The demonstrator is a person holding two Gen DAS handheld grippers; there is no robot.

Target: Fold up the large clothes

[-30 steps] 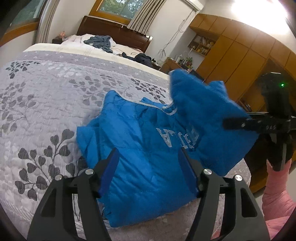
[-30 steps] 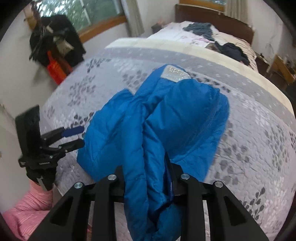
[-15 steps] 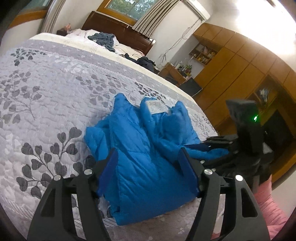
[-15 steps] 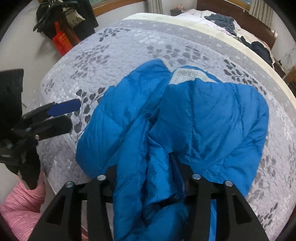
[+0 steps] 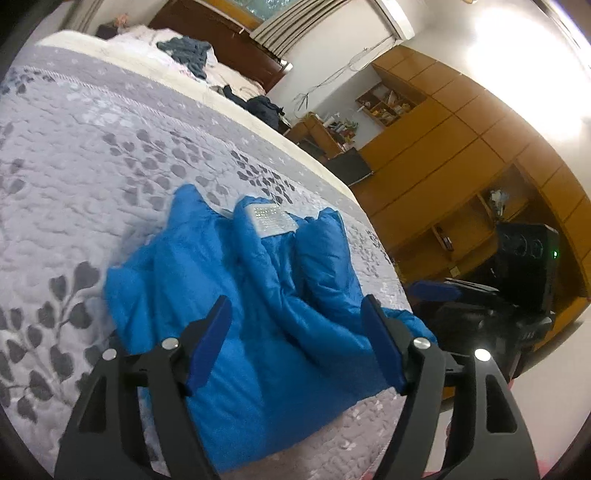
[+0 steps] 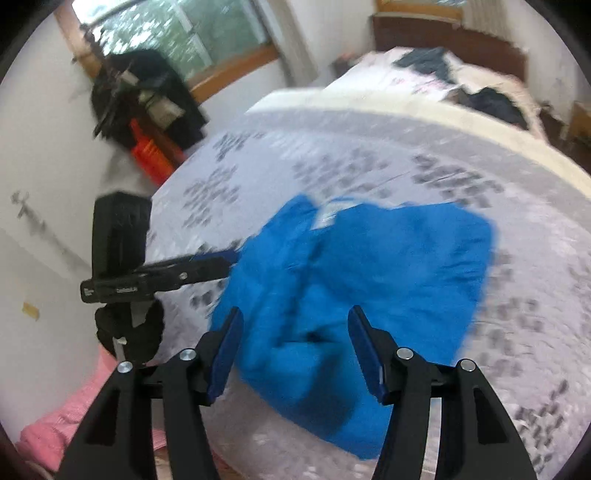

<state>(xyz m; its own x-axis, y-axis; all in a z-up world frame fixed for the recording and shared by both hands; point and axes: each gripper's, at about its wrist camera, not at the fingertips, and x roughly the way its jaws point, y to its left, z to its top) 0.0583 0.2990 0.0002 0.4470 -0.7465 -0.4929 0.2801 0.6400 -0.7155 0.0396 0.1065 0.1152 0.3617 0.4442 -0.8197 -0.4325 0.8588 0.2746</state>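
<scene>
— Since half a second ago the right tool (image 6: 295,350) has let go: the fold of blue jacket (image 5: 266,306) that sat pinched between its fingers then is out of them, and the blue pads stand apart over the cloth.

— And the jacket, where does it lie?

— On the bed (image 5: 92,155), near the foot corner, bunched on the grey quilt with the dark leaf print. Its two sides are folded inward, with a white label (image 5: 273,219) showing at the collar end, farthest from the left wrist camera. The near hem reaches close to the edge of the bed.

— What about the left tool (image 5: 295,339)?

— Spread wide, as it was in both earlier frames. Its blue-padded fingers hang over the near part of the jacket with nothing between them. I cannot tell whether the tips touch the cloth.

— Can each tool be seen from the other's camera?

— Yes. From the left wrist view the right one sits off the right-hand corner of the bed, in front of the wooden wardrobe (image 5: 461,147), with a green light on its body. From the right wrist view, which is blurred, the left one pokes in from the left, its tips at the jacket's edge, with a pink sleeve (image 6: 77,417) below it.

— Anything else on the bed?

— Dark clothes (image 5: 184,51) heaped near the headboard (image 5: 221,33), well apart from the jacket.
</scene>
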